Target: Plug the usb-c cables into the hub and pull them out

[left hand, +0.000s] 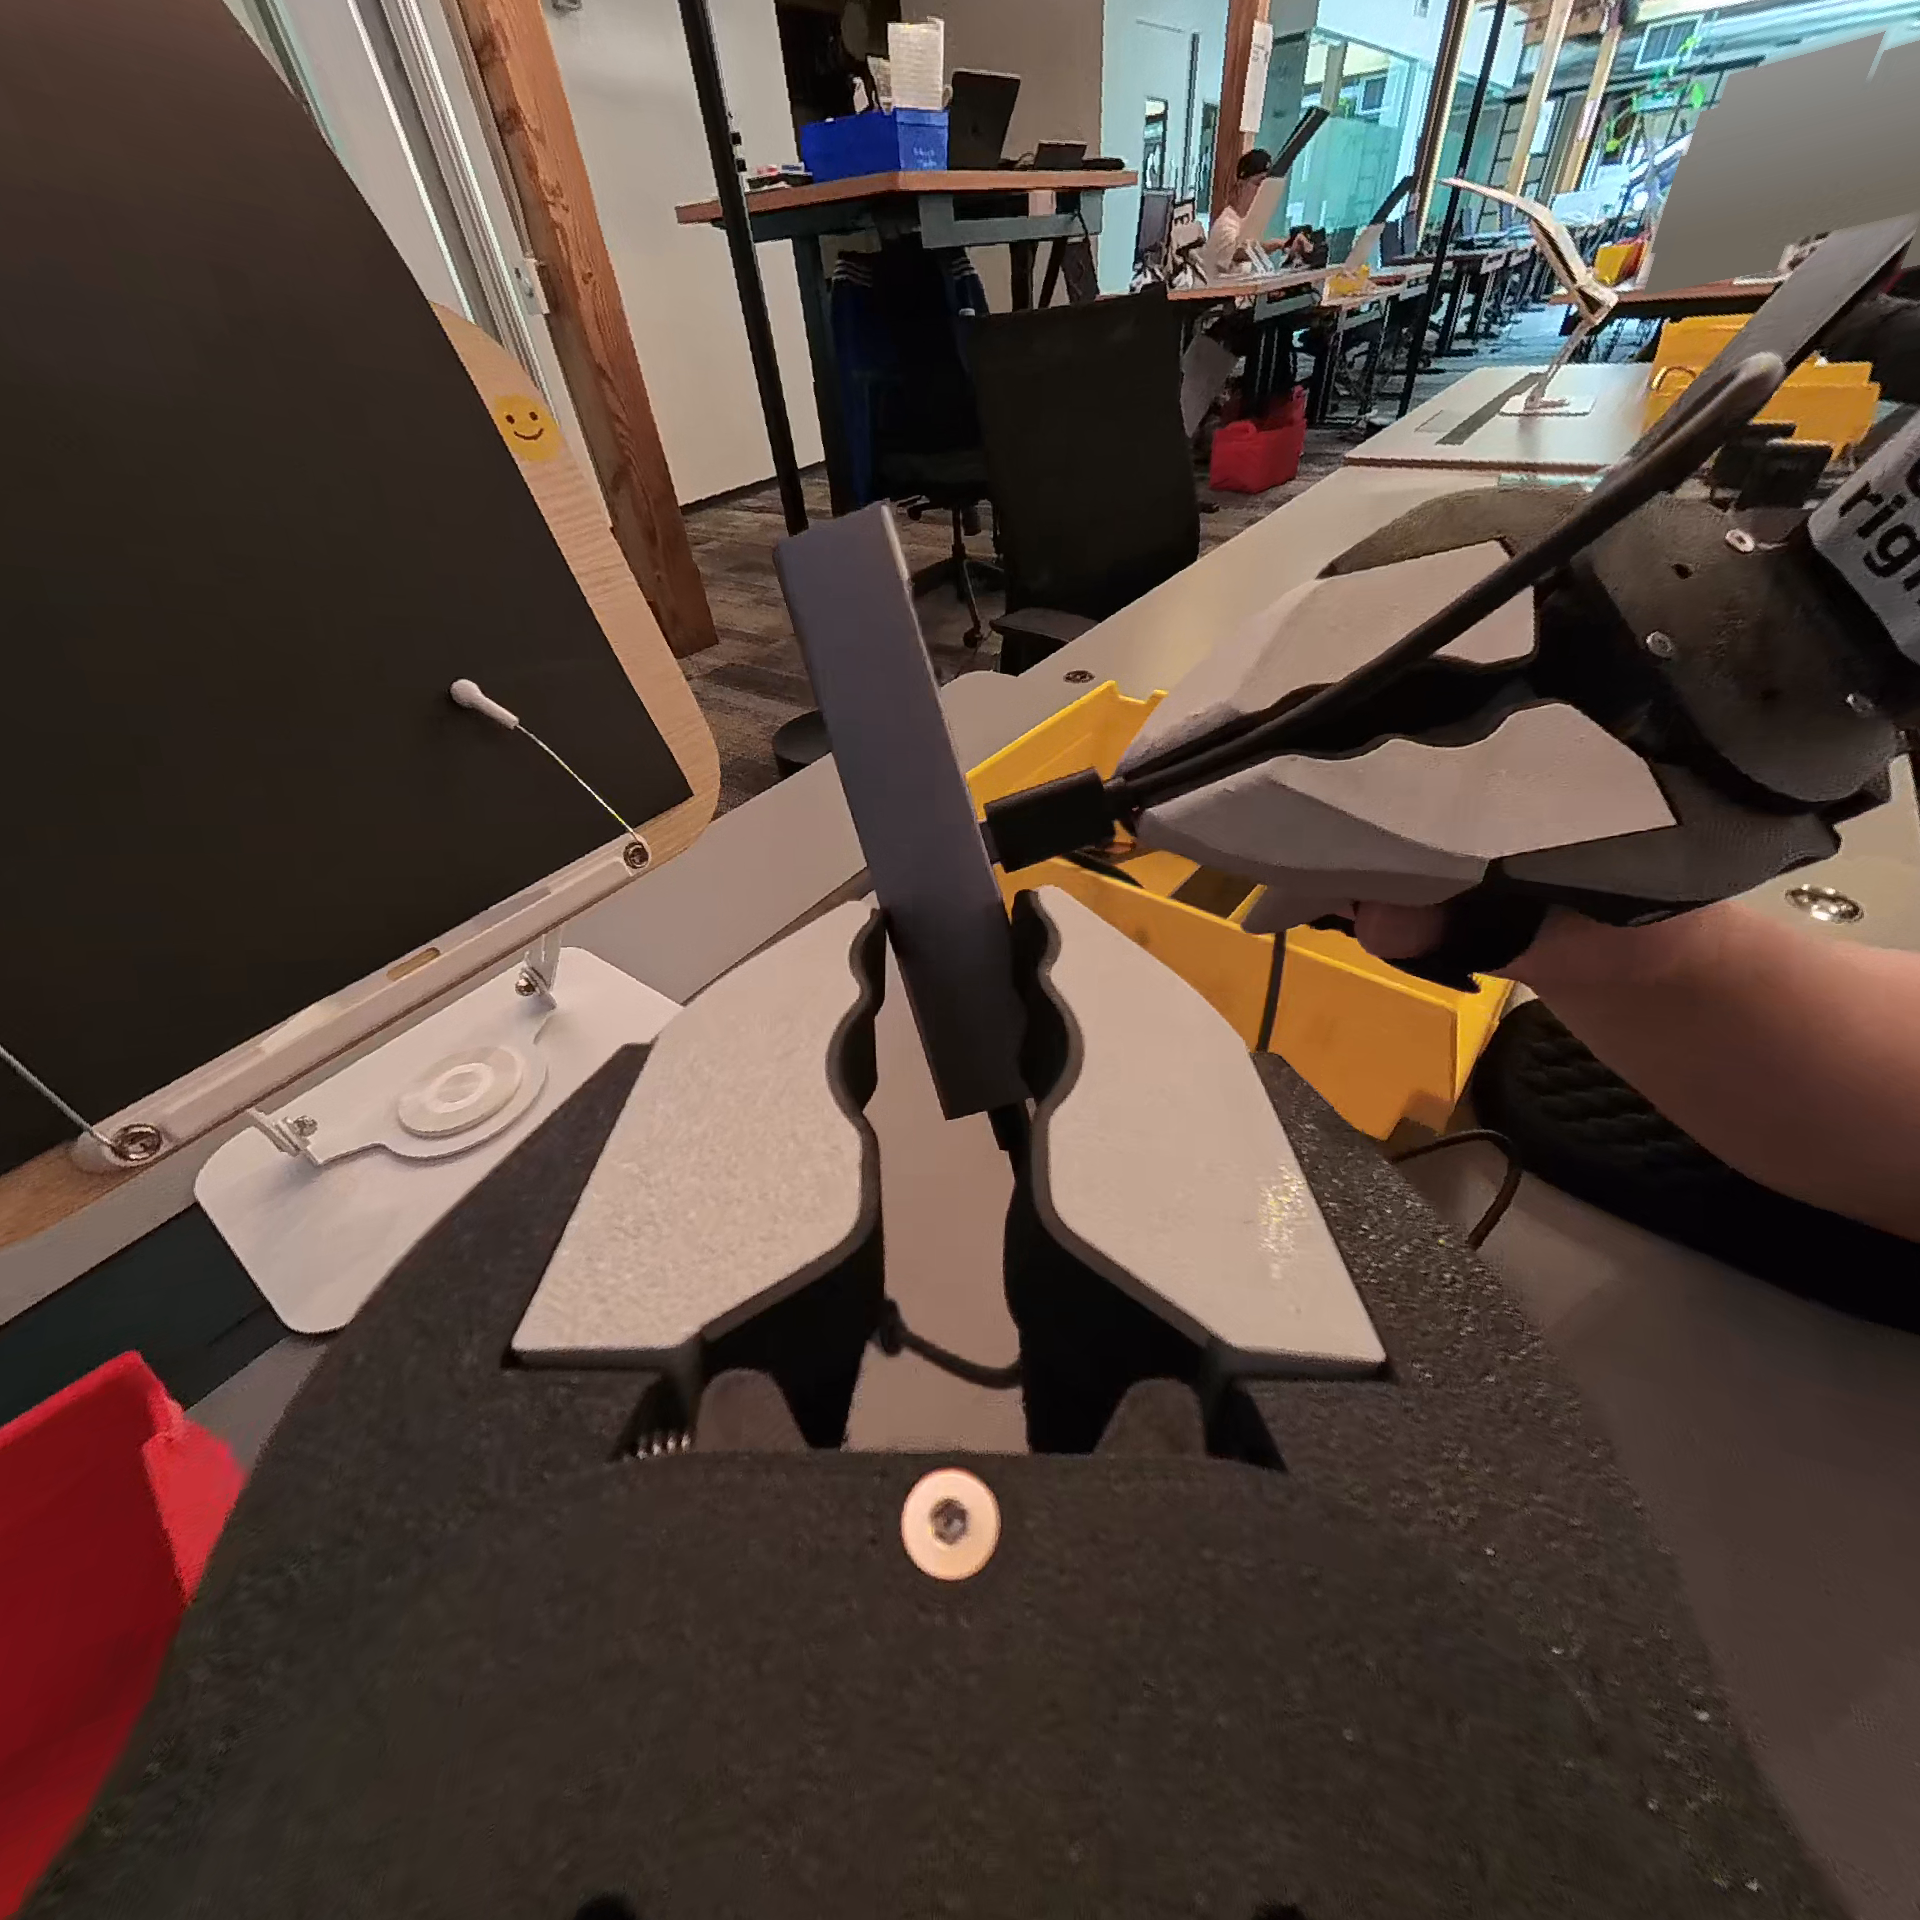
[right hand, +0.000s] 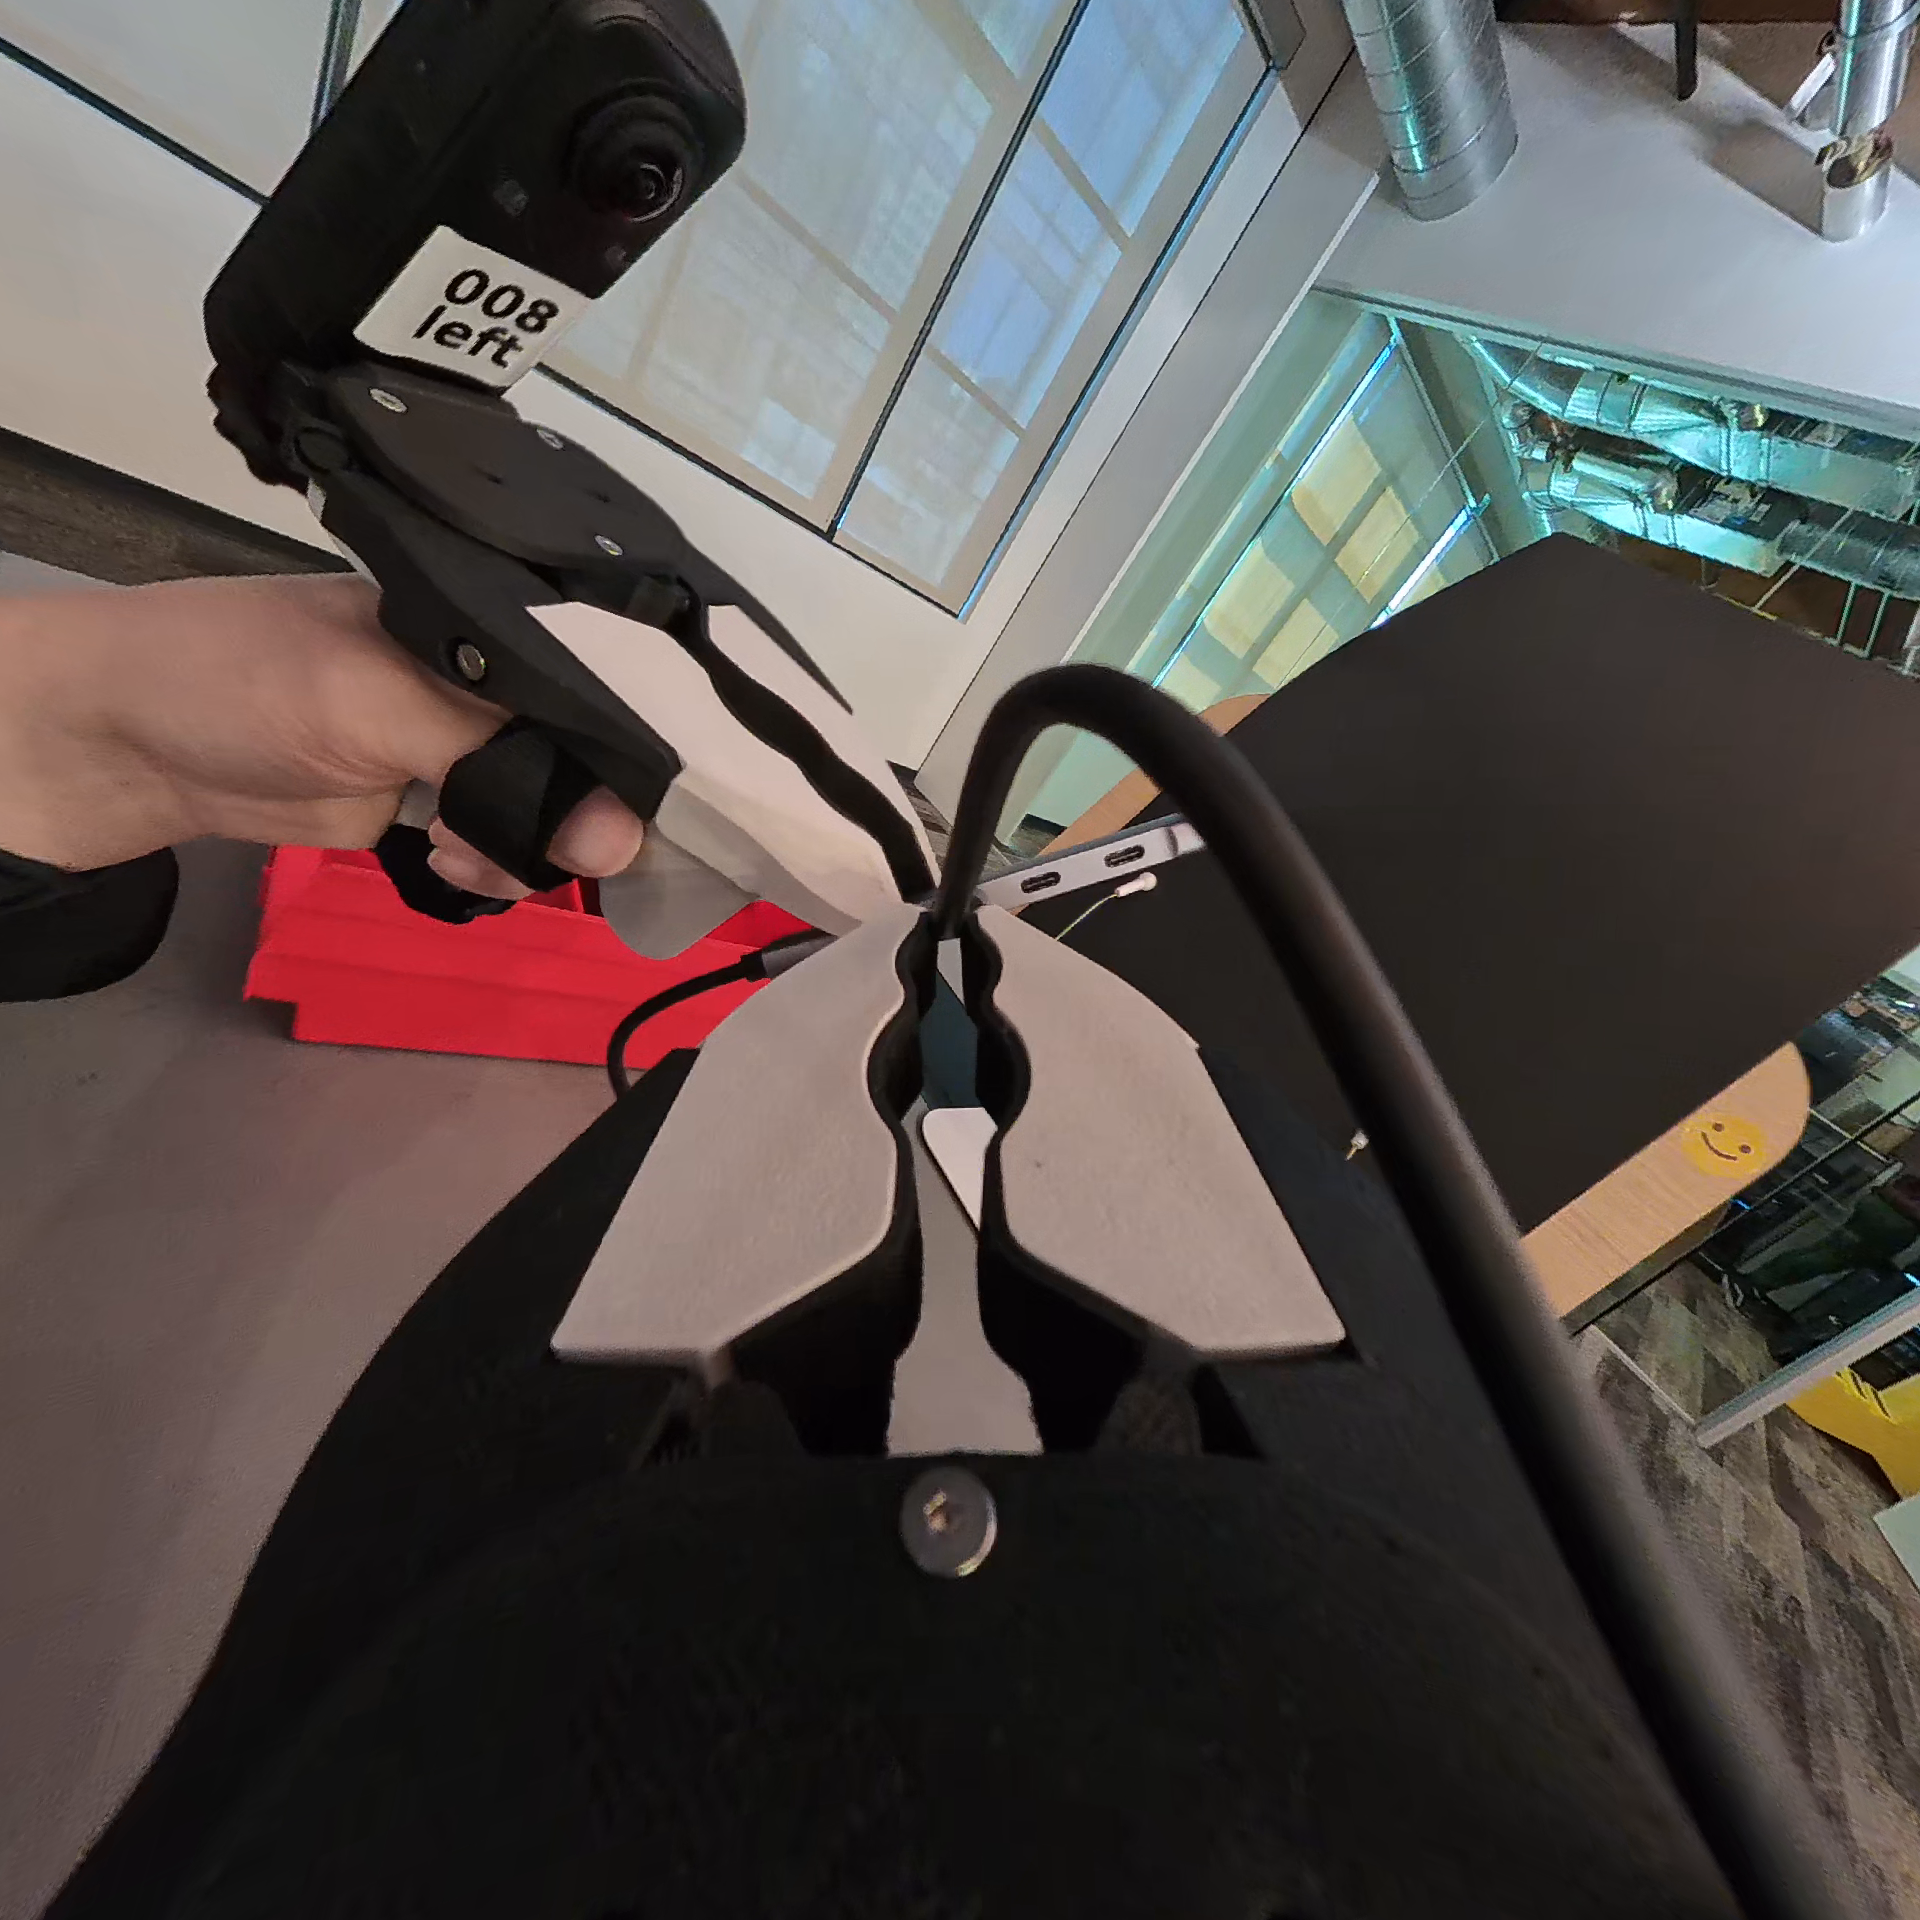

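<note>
Flat matte hub (left hand: pixel 914 831) between ridged fingers (left hand: pixel 727 1122)

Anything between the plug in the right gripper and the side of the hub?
Nothing visible: the black USB-C plug, pinched in the right gripper, already meets the edge of the slim dark-grey hub held upright by the left gripper.

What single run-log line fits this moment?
left claw: shut on hub | right claw: shut on cable | plug: at hub's edge, insertion unclear
</note>
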The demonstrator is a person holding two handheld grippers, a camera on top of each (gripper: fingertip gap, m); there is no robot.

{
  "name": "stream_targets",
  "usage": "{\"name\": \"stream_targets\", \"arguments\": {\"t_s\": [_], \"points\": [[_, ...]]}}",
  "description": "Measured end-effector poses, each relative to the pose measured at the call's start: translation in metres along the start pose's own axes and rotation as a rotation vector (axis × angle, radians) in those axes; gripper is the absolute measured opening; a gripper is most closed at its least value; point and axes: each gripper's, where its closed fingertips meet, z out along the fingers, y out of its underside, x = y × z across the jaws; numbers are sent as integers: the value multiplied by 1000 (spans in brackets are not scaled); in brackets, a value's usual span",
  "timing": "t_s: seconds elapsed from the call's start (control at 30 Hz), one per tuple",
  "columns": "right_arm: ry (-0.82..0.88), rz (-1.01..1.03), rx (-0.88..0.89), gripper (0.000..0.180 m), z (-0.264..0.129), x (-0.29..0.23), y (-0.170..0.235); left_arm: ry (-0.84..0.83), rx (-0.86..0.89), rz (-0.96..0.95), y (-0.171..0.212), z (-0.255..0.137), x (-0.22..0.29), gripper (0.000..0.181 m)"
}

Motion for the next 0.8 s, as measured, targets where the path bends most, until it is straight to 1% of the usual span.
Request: {"name": "stream_targets", "arguments": {"t_s": [0.37, 0.8], "points": [[4, -5, -1, 5, 0, 0, -1, -8, -7, 19, 0, 0, 1, 23], [71, -94, -13, 5, 1, -6, -8, 9, 4, 81, -3, -8, 2, 23]]}}
